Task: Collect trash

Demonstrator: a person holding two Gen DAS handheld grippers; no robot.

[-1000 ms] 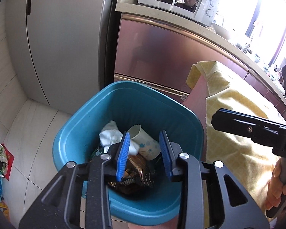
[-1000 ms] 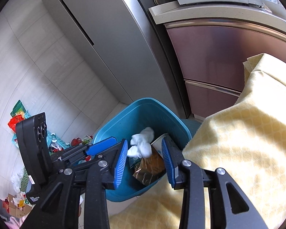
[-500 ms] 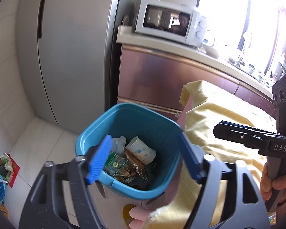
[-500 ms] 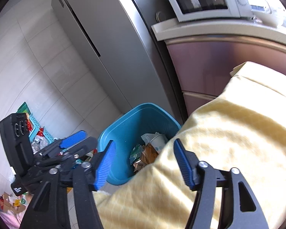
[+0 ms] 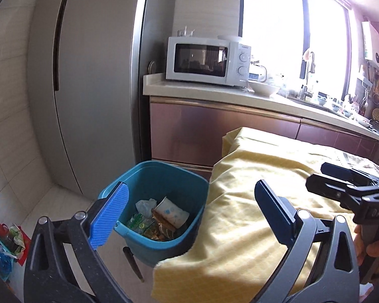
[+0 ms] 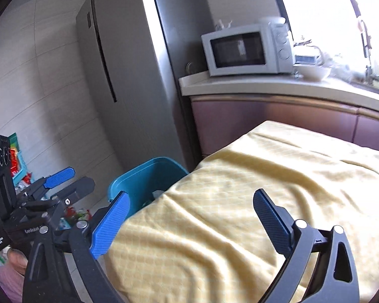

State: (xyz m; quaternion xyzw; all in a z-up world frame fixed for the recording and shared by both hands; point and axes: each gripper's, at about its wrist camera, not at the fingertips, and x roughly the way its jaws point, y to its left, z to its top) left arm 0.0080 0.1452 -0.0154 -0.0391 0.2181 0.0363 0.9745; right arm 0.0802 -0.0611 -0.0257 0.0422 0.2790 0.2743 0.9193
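Kitchen floor beside the yellow-covered table (image 5: 240,217) holds the blue bin (image 5: 197,189) with a paper cup (image 5: 171,212) and wrappers (image 5: 141,224) already inside, while the left gripper (image 5: 189,209) and right gripper (image 6: 189,214), jaws just opened wide and empty, leave litter (image 5: 5,237) at far left uncollected.

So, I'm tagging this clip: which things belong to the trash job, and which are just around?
Part of the job:
- blue plastic trash bin
- patterned paper cup inside it
- green wrappers inside it

Just around:
- white microwave oven
- white ceramic bowl
- yellow checked tablecloth
- grey refrigerator
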